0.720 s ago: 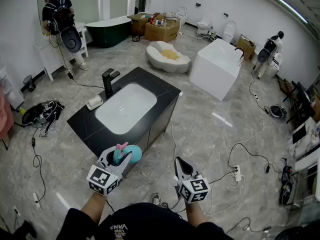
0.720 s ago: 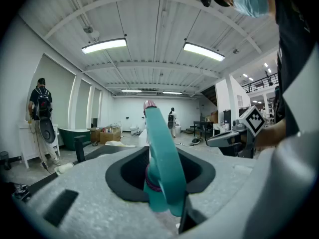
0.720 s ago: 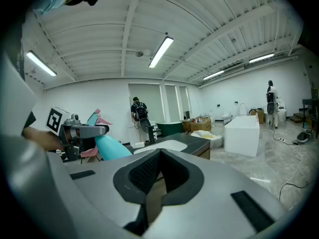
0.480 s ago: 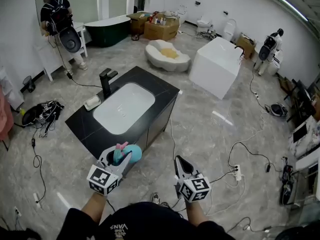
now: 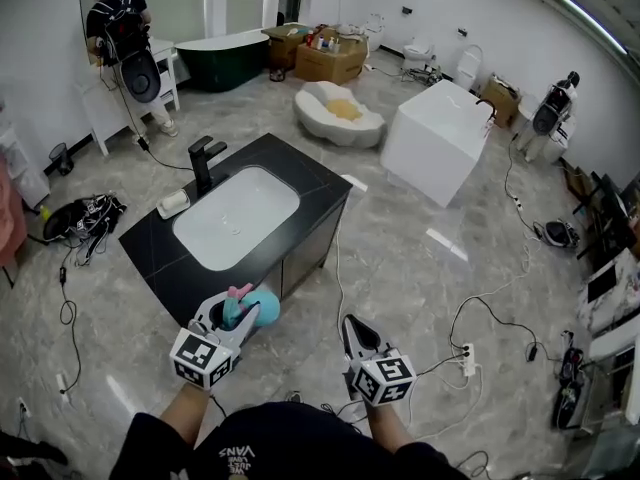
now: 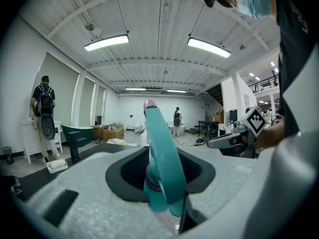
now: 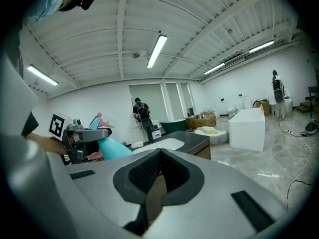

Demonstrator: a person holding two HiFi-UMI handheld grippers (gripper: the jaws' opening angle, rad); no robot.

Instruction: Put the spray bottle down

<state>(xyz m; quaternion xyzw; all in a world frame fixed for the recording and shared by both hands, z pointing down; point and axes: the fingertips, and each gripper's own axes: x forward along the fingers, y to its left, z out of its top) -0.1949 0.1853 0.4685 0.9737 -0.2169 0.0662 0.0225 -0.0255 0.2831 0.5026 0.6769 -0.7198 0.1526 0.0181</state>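
My left gripper point(image 5: 236, 314) is shut on a teal spray bottle point(image 5: 262, 308) with a pink trigger, held level just off the near corner of the black vanity counter point(image 5: 322, 190). In the left gripper view the spray bottle point(image 6: 162, 158) stands upright between the grey jaws and fills the gap. My right gripper point(image 5: 353, 324) hangs to the right over the floor, shut, with nothing in it. In the right gripper view its jaws meet at the middle point(image 7: 157, 159); the spray bottle point(image 7: 113, 147) and the left gripper point(image 7: 82, 133) show at the left.
The counter holds a white sink point(image 5: 236, 216), a black faucet point(image 5: 200, 160) and a soap dish point(image 5: 173, 204). Cables point(image 5: 480, 313) run over the marble floor. A white block point(image 5: 438, 138), a green bathtub point(image 5: 222, 60), boxes and two people stand further off.
The head view has shifted slightly, so the counter sits a little further left and lower. Both grippers keep their places and their grips.
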